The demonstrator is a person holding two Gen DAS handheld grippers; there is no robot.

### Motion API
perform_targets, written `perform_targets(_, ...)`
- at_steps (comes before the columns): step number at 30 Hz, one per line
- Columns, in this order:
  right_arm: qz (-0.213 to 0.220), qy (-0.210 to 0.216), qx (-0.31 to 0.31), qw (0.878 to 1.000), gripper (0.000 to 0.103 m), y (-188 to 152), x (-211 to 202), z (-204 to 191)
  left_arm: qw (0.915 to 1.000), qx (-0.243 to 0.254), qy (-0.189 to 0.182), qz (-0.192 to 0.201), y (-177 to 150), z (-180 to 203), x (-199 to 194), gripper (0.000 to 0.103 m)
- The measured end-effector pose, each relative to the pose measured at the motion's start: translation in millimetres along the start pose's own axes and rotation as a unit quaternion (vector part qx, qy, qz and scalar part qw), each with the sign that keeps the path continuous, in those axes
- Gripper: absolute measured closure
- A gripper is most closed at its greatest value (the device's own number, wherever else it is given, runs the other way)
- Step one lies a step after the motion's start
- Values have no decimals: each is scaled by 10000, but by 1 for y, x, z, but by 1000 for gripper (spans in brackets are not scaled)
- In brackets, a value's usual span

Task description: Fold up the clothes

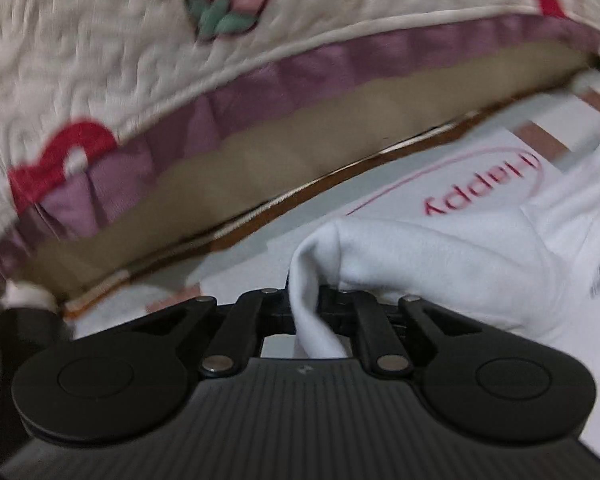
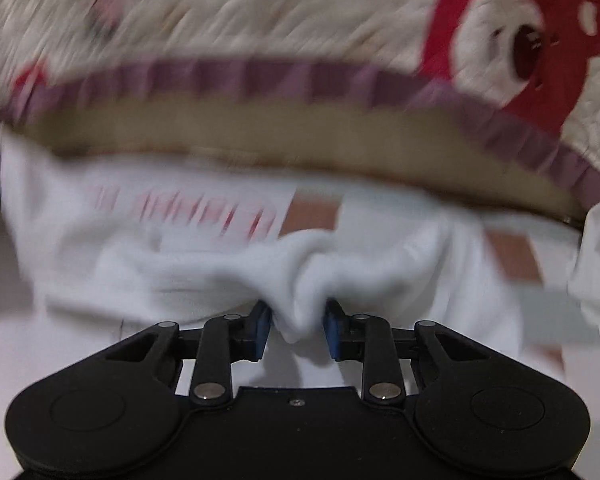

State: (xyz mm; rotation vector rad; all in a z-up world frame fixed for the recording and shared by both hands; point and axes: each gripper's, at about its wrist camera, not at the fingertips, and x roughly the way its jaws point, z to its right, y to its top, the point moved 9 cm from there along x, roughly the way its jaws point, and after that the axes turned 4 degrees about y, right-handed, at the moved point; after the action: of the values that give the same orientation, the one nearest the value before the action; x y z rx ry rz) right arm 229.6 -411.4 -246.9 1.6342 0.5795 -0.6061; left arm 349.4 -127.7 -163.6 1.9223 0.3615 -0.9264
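White garment [image 1: 440, 264] bunched low and right of centre in the left wrist view, one fold pinched between the nearly closed fingers of the left gripper [image 1: 314, 304]. Same white cloth across the middle of the right wrist view, a wad squeezed between the blue pads [image 2: 262, 330] of the right gripper [image 2: 300, 326]. Red lettering [image 1: 484, 188] at right, perhaps on paper beneath. Cream quilt [image 1: 100, 40] with purple ruffle [image 2: 260, 74] filling the upper frame.
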Motion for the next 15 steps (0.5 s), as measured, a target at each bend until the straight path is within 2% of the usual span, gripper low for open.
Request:
perform_targets(1, 126, -45, 282, 9995, 71, 10, 1, 14, 9995, -269, 66, -124, -1, -7, 8, 68)
perform_targets(3, 376, -134, 844, 9956, 70, 30, 4, 41, 9961, -786, 230, -317, -7, -22, 21, 50)
perform_targets(5, 403, -195, 1205, 9917, 70, 36, 4, 61, 9944, -960, 250, -370, -15, -31, 27, 50)
perform_targets(8, 538, -112, 1393, 9887, 67, 28, -21, 66, 9968, -633, 415, -248, -22, -32, 24, 48)
perform_targets(10, 664, 56, 1442, 9873, 57, 9, -50, 61, 9972, -383, 620, -181, -23, -33, 22, 40)
perform_targets(12, 672, 89, 1504, 9863, 57, -16, -79, 56, 9961, -210, 840, -157, -20, -35, 23, 37)
perform_targets(15, 498, 49, 1575, 9862, 57, -57, -119, 55, 9936, -566, 947, -231, -8, -48, 26, 36)
